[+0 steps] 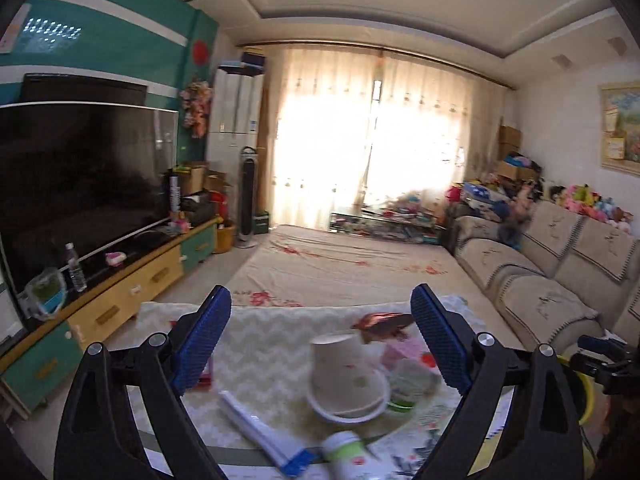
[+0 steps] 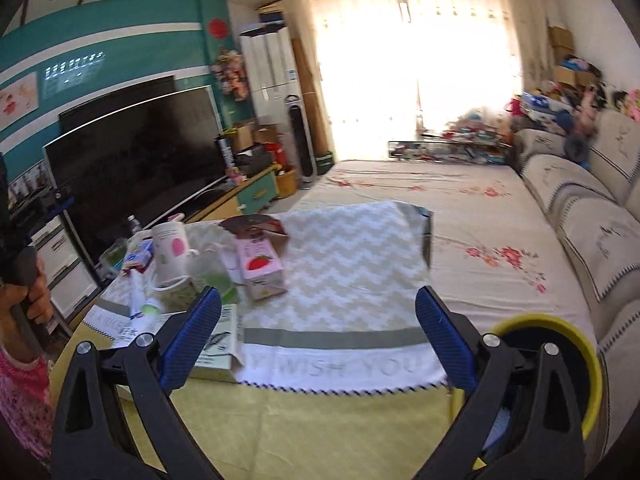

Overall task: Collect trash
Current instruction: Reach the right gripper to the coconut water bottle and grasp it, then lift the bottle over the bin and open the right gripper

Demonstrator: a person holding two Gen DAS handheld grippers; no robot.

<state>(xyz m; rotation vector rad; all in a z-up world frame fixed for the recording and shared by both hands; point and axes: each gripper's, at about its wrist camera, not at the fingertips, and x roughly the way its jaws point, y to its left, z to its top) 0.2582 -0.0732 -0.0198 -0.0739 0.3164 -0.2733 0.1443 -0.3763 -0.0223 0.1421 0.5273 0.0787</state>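
Trash lies clustered on a cloth-covered counter [image 2: 340, 264] in a sunlit living room as both tools stand ready above it. The left hand-held gripper [image 1: 322, 336], its jaws spread wide and holding nothing, hovers over an overturned paper cup [image 1: 346, 376] that leans on a white lid or bowl, with a white tube [image 1: 260, 428] and a small green-and-white bottle [image 1: 348, 456] nearer the camera and a dark red wrapper [image 1: 380, 322] beyond. The right hand-held gripper [image 2: 318, 330] is likewise open and empty, over the bare near part of the cloth; a pink strawberry carton [image 2: 260, 268] sits to its far left, and a yellow-rimmed bin [image 2: 560, 360] stands just right of the counter. The cup looks the likely first pick: the left tool would do best to drop squarely over its wall and close gently, since thin paper crushes easily, then carry it right to the bin without dragging its neighbours.
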